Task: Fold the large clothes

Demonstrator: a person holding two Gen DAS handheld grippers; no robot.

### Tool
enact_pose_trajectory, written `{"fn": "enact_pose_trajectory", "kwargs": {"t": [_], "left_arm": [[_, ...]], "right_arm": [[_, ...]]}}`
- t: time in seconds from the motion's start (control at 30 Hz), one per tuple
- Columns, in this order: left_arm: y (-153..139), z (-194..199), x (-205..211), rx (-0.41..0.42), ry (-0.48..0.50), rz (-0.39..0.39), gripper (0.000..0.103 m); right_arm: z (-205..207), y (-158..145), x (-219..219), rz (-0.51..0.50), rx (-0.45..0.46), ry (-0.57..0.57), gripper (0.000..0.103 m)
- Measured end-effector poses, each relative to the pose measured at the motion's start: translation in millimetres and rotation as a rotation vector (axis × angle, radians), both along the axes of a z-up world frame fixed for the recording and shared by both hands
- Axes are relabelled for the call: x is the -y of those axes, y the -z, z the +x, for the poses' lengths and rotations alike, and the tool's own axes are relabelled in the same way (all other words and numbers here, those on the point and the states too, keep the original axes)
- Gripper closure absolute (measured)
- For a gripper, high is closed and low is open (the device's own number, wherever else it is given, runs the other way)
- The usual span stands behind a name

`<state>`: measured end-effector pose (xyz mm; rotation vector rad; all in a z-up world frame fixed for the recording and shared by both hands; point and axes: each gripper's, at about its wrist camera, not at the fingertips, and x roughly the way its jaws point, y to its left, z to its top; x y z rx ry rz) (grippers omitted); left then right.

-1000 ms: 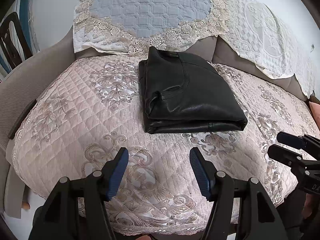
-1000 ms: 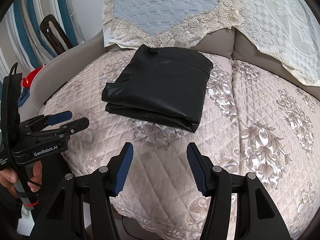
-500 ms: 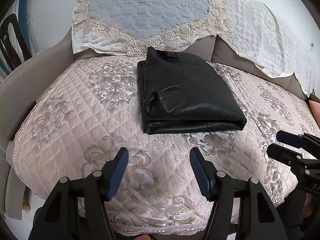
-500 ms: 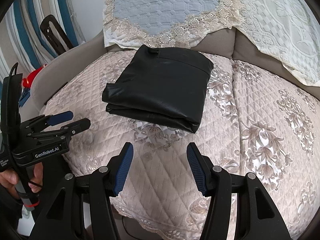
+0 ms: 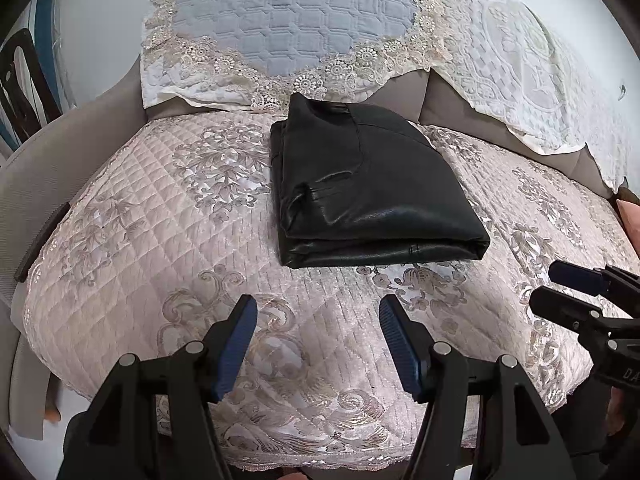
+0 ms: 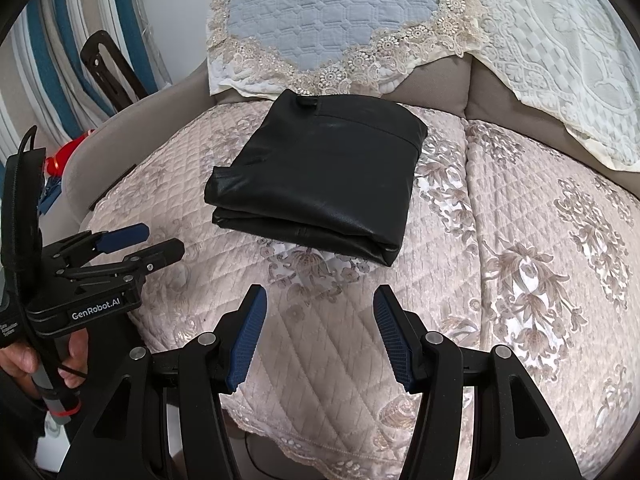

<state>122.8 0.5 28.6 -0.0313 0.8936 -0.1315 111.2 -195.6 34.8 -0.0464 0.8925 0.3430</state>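
Observation:
A black leather-like garment (image 5: 368,188) lies folded into a compact rectangle on the pink quilted sofa seat (image 5: 132,240), near the backrest. It also shows in the right wrist view (image 6: 320,172). My left gripper (image 5: 318,320) is open and empty, held over the seat's front part, short of the garment. My right gripper (image 6: 318,308) is open and empty too, also short of the garment's near edge. The right gripper shows at the right edge of the left wrist view (image 5: 560,288); the left gripper shows at the left of the right wrist view (image 6: 160,244).
A lace-edged blue cover (image 5: 292,24) and a white lace cover (image 5: 532,68) drape the backrest. The grey armrest (image 6: 120,128) is on the left, with a black chair (image 6: 112,68) and red item (image 6: 56,160) beyond. The seat's front edge (image 6: 320,452) is close below my grippers.
Almost nothing has moved. Both grippers stay open; the left view shifts very slightly, the garment lies unchanged.

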Motion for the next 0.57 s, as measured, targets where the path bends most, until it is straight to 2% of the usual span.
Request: {"fn": "enact_pose_trajectory", "kwargs": {"t": [0.57], "left_arm": [[3.7,-0.2,4.2,0.000,0.002,0.005,0.037]], "right_arm": [[-0.7,1.3,4.2,0.011,0.001,-0.010,0.046]]}}
